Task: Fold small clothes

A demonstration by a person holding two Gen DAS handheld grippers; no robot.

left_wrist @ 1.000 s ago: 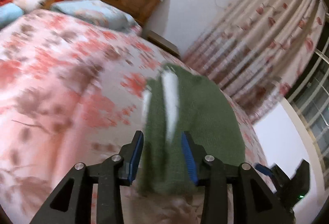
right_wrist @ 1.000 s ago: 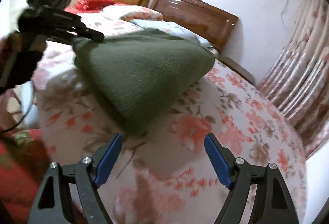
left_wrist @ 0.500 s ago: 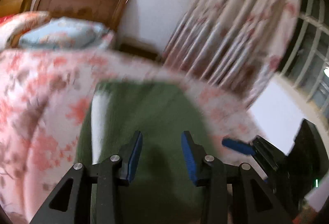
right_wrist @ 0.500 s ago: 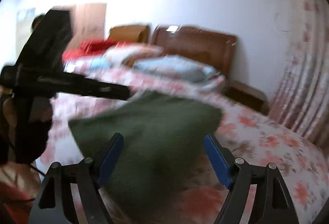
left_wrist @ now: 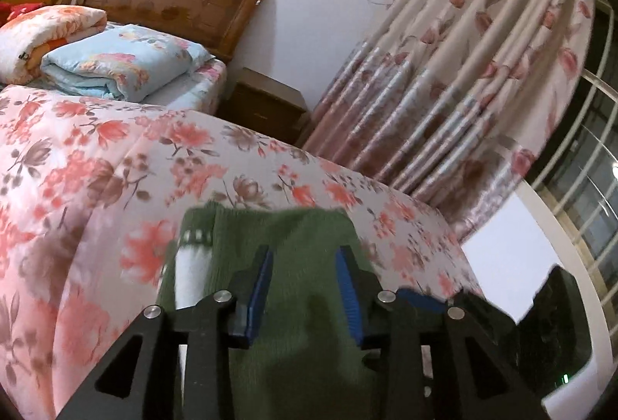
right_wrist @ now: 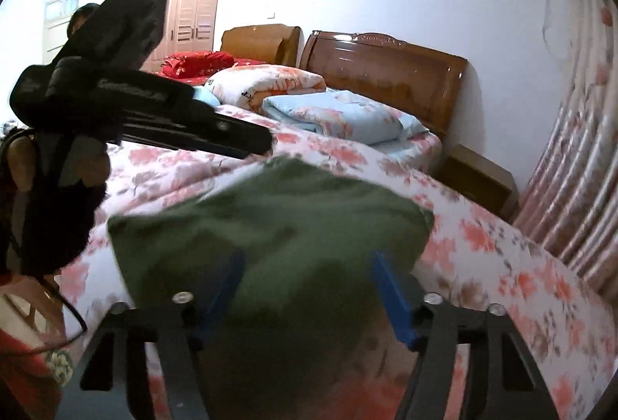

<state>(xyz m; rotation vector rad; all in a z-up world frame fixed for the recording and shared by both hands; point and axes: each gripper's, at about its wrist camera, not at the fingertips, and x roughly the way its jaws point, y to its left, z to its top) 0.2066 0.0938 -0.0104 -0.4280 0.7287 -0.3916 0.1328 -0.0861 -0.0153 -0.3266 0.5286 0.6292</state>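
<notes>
Between both grippers' parted fingers (left_wrist: pixel 259 288), green garment (right_wrist: pixel 270 227) now nearer.

A home bedroom: a carved brown wooden headboard (left_wrist: pixel 170 7), folded pale-blue floral quilt (left_wrist: pixel 116 66), pink flowered bedspread (left_wrist: pixel 96 169), small wooden nightstand (left_wrist: pixel 266 107) and long floral curtains (left_wrist: pixel 463 72)

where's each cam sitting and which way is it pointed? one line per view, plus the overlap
Left wrist: rides the left tongs, looks along them over the green garment and floral bedspread toward the curtain; own tongs low in frame, right tongs at lower right.
Right wrist: rides the right tongs, looks across the green garment toward the headboard; own tongs plus left tongs entering from the left.
Shared: garment, bedspread, headboard, blue folded quilt.
</notes>
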